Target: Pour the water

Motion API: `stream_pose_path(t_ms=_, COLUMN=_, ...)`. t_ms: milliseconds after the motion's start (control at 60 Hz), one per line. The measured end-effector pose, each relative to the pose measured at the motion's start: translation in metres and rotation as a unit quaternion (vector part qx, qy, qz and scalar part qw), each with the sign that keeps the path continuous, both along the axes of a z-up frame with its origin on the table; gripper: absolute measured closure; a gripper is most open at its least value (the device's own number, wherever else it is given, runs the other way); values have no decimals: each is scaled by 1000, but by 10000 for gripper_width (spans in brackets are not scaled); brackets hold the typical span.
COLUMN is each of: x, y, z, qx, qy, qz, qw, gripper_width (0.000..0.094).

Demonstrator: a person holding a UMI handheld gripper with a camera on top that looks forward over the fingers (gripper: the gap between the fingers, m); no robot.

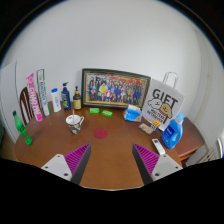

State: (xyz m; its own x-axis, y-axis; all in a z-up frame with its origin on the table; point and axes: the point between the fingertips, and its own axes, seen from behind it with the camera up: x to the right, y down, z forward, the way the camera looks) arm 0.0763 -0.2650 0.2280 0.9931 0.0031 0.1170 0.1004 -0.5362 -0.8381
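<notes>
My gripper (111,160) hangs open above the near part of a brown wooden table (110,145), with only bare tabletop between its magenta pads. Well beyond the fingers, to the left, a pale mug (74,123) stands on the table. Behind it are a dark brown bottle (77,98), a blue-capped bottle (66,96) and a white bottle (55,100). A green bottle (20,128) stands at the table's left edge. No water is visible from here.
A framed group photo (116,89) leans against the white wall at the back. A white bag marked GIFT (163,103) and blue objects (173,132) stand to the right. Small pink (101,131) and green (106,113) items lie mid-table. A chair (25,102) is at left.
</notes>
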Motion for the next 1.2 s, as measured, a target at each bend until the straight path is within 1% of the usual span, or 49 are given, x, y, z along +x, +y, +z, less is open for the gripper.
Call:
stream_pose_path(t_ms=133, x=-13, y=-3, z=-5, qx=-3, qy=-5, qz=-5, qw=1000, gripper_width=84)
stream_pose_path(t_ms=250, x=-59, y=-13, z=-12, qx=-8, qy=-6, qz=-11, qw=1000, gripper_width=87)
stream_pose_path(t_ms=350, x=-112, y=-22, z=-22, qx=-3, qy=2, qz=-7, qw=1000, gripper_width=81)
stream_pose_path(t_ms=483, x=-209, y=-34, z=-41, qx=0, qy=34, qz=10, qw=999, gripper_width=81)
stream_pose_path(t_ms=667, x=-358, y=-35, z=-66, qx=14, qy=56, qz=57, qw=997, gripper_width=77)
stream_pose_path(t_ms=783, x=-439, y=-22, z=-82, qx=26, qy=76, qz=78, qw=994, gripper_width=77)
stream_pose_path(t_ms=917, x=-504, y=10, z=-92, qx=58, qy=86, qz=90, qw=990, gripper_width=73)
stream_pose_path(t_ms=1050, x=-539, y=47, z=-104, qx=88, qy=80, qz=90, qw=989, gripper_width=85)
stream_pose_path(t_ms=1117, x=-544, y=64, z=-111, qx=98, qy=78, qz=80, qw=989, gripper_width=132)
stream_pose_path(t_ms=1200, x=-543, y=79, z=-122, qx=109, qy=75, qz=62, qw=989, gripper_width=258)
